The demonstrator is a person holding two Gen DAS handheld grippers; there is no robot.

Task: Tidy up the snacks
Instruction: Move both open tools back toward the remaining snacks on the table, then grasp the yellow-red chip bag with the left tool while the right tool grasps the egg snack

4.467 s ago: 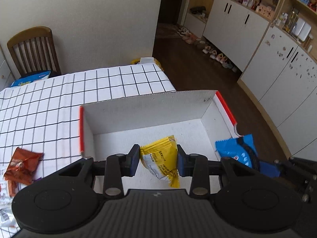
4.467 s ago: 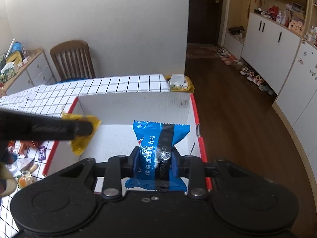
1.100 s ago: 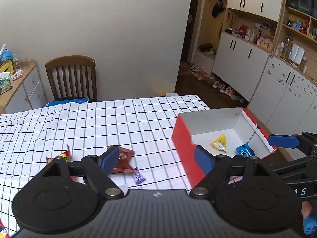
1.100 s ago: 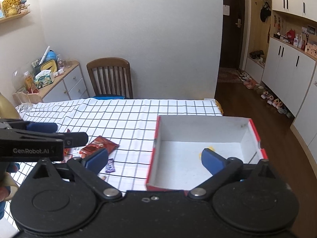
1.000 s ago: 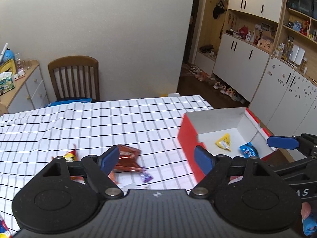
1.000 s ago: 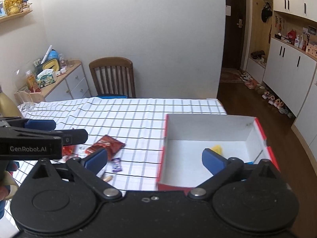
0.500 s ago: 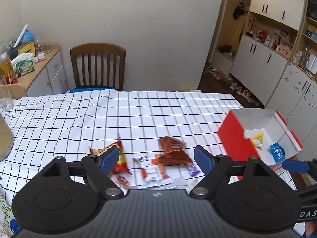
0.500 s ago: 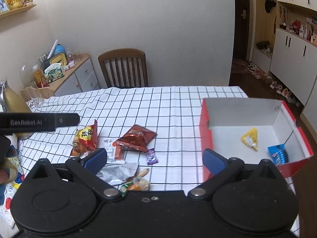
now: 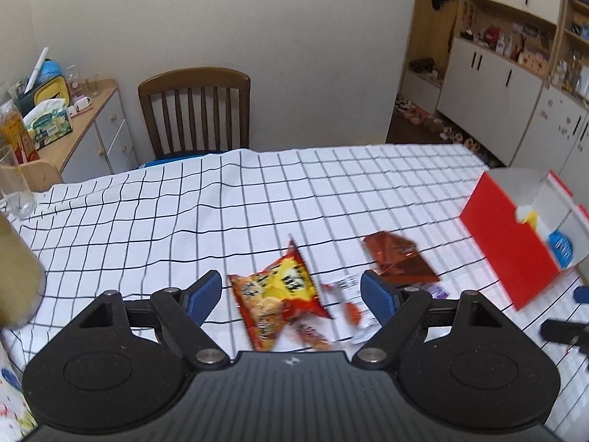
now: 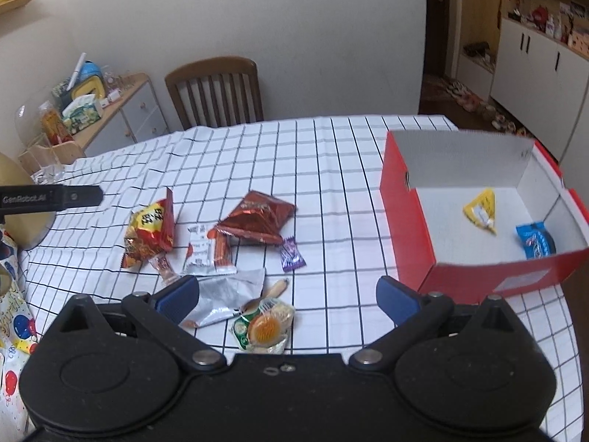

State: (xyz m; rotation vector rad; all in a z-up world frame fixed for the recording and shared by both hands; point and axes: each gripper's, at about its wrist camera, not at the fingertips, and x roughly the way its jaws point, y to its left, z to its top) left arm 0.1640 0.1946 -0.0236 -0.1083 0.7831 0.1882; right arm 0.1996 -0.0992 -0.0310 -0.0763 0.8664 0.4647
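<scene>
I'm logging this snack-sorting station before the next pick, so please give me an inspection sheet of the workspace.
Surface: checked tablecloth, wrinkled at the far left.
Job's things: red box holds a yellow packet and a blue packet; loose on the cloth are a chip bag, brown packet, purple candy and others.
Clutter: glass at the table's left edge.
Grippers: left gripper and right gripper open, empty.
Cables: nothing seen.
Surroundings: wooden chair, sideboard, white cabinets.

A white black-gridded cloth tablecloth is lying slightly rumpled. Glossy red-and-yellow foil snack bag is shining beside a matt red cardboard box.
</scene>
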